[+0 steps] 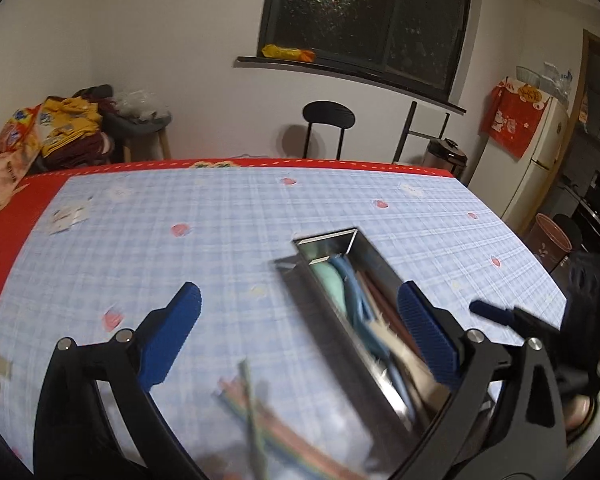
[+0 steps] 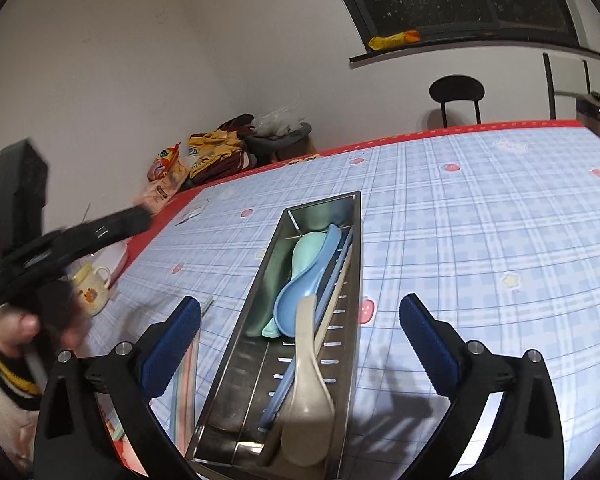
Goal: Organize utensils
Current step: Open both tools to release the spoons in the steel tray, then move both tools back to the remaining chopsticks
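A long steel utensil tray lies on the checked tablecloth and holds a blue spoon, a mint green spoon, a cream spoon and chopsticks. My right gripper is open and empty, hovering over the tray's near half. In the left wrist view the tray lies to the right, and several coloured chopsticks lie loose on the cloth in front. My left gripper is open and empty above them.
A yellow mug and snack bags stand at the table's left edge. A black chair stands behind the far edge. The left gripper's body shows blurred at the left of the right wrist view.
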`<state>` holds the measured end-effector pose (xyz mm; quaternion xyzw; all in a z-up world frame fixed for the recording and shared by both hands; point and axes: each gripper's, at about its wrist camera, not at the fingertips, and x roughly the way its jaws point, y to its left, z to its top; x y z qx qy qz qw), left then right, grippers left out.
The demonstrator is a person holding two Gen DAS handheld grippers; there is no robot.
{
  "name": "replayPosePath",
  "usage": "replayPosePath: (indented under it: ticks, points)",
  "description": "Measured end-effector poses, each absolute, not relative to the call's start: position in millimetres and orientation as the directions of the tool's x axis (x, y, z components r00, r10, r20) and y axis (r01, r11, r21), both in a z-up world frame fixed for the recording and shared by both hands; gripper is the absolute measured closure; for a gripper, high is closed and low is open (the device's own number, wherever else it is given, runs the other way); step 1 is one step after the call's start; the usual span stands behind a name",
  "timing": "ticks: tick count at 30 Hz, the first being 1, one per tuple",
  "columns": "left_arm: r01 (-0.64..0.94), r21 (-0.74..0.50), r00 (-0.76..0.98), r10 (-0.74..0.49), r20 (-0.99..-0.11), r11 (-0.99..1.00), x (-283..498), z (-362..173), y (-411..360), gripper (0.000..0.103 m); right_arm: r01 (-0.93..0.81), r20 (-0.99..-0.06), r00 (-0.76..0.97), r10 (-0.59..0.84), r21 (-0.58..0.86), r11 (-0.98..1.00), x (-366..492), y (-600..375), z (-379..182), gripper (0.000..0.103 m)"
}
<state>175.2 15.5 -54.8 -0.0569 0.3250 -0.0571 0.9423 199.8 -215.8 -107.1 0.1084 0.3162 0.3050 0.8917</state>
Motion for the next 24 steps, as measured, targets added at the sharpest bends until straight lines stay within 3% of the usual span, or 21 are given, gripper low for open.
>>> replayPosePath:
  ticks: [7, 10, 15, 21, 22, 23, 24]
  points:
    - [0.070, -0.090, 0.800, -0.110, -0.590, 0.993, 101.6, -53.6, 41.5, 0.006, -0.476, -0.489, 0.662, 0.568, 0.311, 0.822, 166.8, -203.7, -94.9, 0.006]
    - [0.078, -0.051, 0.766, -0.093, -0.636, 0.996, 83.2, -64.5, 46.5, 0.006, -0.494, -0.477, 0.680, 0.557, 0.263, 0.829, 146.7, -192.8, -91.1, 0.006]
    - [0.087, -0.096, 0.762, -0.129, -0.634, 0.992, 57.4, -86.5, 61.9, 0.006, -0.526, -0.525, 0.657, 0.541, 0.196, 0.828, 120.7, -169.7, -93.9, 0.006]
    - [0.141, -0.087, 0.739, -0.163, -0.653, 0.986, 62.3, -102.6, 58.3, 0.008, -0.505, -0.533, 0.638, 0.555, 0.255, 0.825, 104.2, -165.7, -101.1, 0.007]
    - [0.158, -0.090, 0.726, -0.178, -0.665, 0.983, 67.3, -106.3, 56.4, 0.015, -0.509, -0.534, 0.631, 0.563, 0.263, 0.820, 102.9, -164.5, -102.6, 0.013]
    - [0.171, -0.098, 0.707, -0.191, -0.681, 0.980, 72.4, -110.2, 54.7, 0.030, -0.510, -0.539, 0.626, 0.564, 0.264, 0.818, 100.8, -163.0, -103.3, 0.027]
    - [0.183, -0.113, 0.678, -0.208, -0.705, 0.977, 78.8, -115.4, 52.2, 0.037, -0.513, -0.547, 0.618, 0.564, 0.264, 0.817, 99.1, -161.0, -104.7, 0.034]
